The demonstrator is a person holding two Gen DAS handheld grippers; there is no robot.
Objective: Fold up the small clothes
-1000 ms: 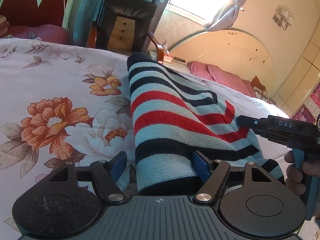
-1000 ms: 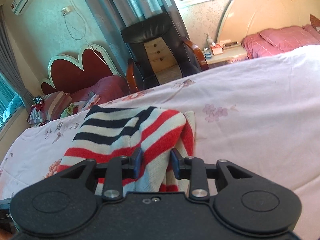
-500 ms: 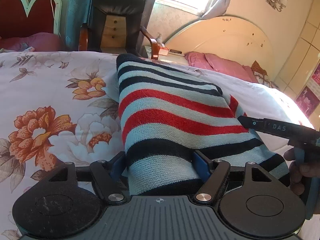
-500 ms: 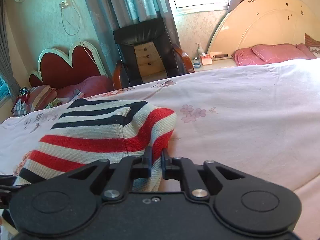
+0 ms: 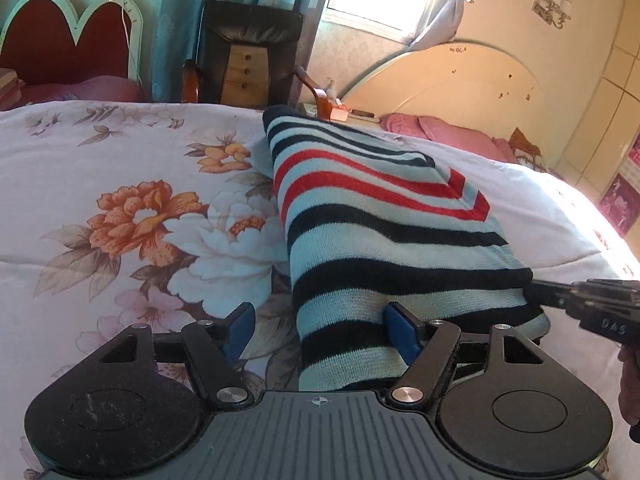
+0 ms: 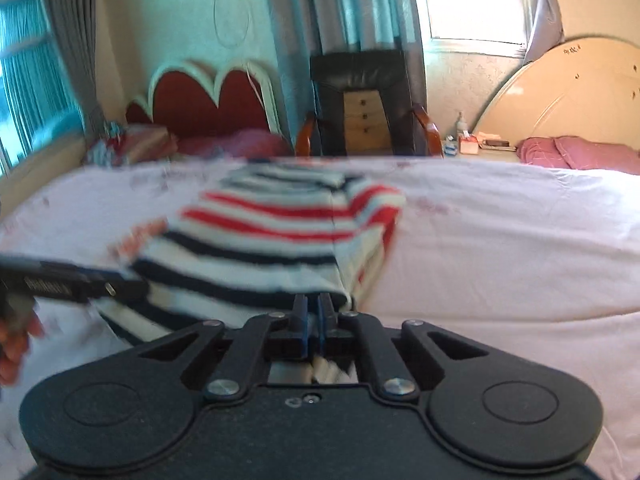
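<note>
The striped sweater (image 5: 384, 240) lies on the floral bedspread (image 5: 120, 200). The right gripper (image 6: 313, 312) has just closed, clenched on the sweater's near edge. The left gripper (image 5: 320, 326) stands wide, its 2 fingers (image 5: 400, 330) unclamped, 1 resting against the knit.

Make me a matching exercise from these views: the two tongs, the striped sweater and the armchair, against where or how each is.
1 left tongs
2 right tongs
3 striped sweater
4 armchair

A beyond the floral bedspread
B shut on a sweater edge
C jaws wide apart
D spread over the bedspread

Pairs: 1-C, 2-B, 3-D, 4-A. The right tongs' jaws have just closed, knit between them.
</note>
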